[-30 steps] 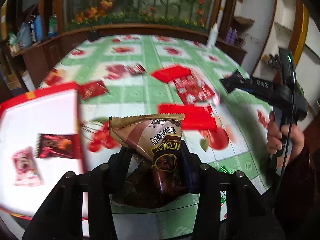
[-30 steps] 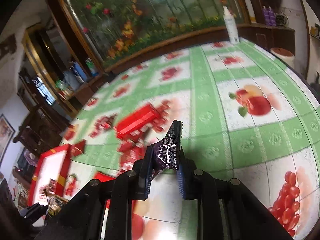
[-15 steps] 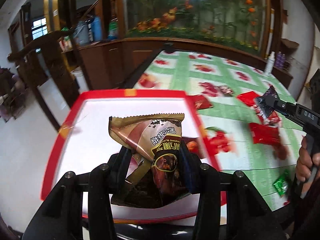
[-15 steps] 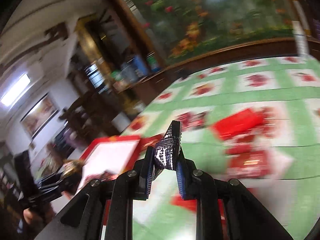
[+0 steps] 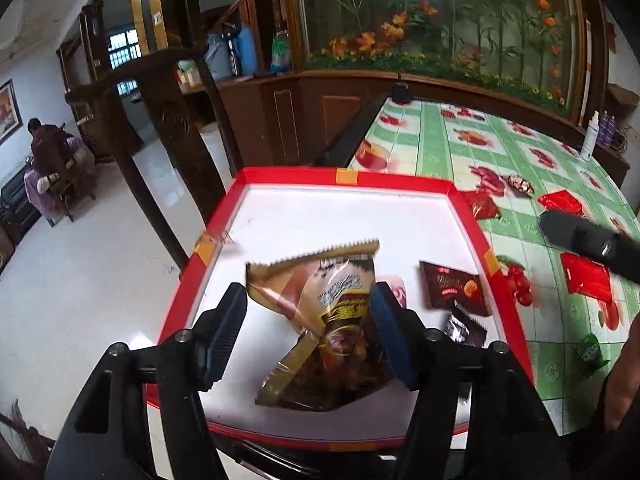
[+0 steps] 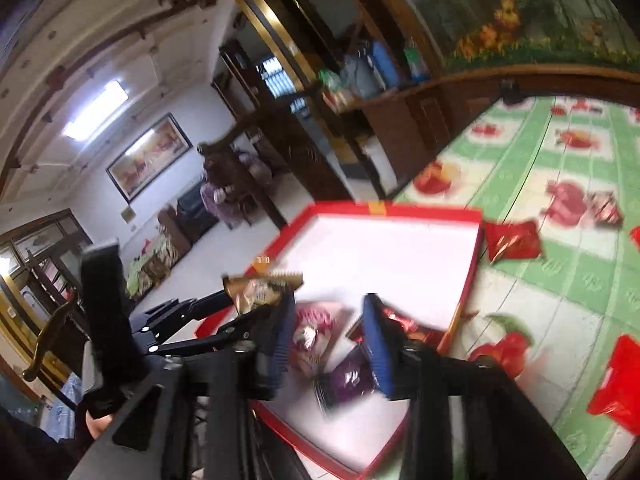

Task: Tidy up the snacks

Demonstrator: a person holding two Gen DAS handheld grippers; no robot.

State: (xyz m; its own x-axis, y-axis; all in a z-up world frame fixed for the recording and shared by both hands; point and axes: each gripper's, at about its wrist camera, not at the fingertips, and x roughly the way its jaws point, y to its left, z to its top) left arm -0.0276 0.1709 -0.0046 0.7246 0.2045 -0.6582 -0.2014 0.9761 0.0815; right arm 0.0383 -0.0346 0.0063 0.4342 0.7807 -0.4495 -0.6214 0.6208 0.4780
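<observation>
A red-rimmed white tray (image 5: 352,178) lies under both grippers. My left gripper (image 5: 308,332) hangs over its near half and its jaws are opening. The brown and gold snack packet (image 5: 320,312) sits loose and tilted between the pads, blurred. My right gripper (image 6: 330,340) is over the tray's right side, also opening. The dark purple packet (image 6: 348,380) has left its pads and lies in the tray (image 6: 400,210) below them, also visible in the left wrist view (image 5: 464,326). A dark brown packet (image 5: 452,292) and a pink packet (image 6: 312,324) also lie in the tray.
Loose red packets (image 5: 586,280) (image 5: 560,202) (image 6: 512,240) and a small green one (image 5: 590,350) lie on the green fruit-print tablecloth (image 5: 440,152) right of the tray. A white bottle (image 5: 591,140) stands far right. A wooden chair back (image 5: 168,120) rises left of the table.
Both grippers swung left from the table to over the tray. Both jaws widened: the purple packet dropped from the right gripper into the tray, and the brown packet came loose in the left.
</observation>
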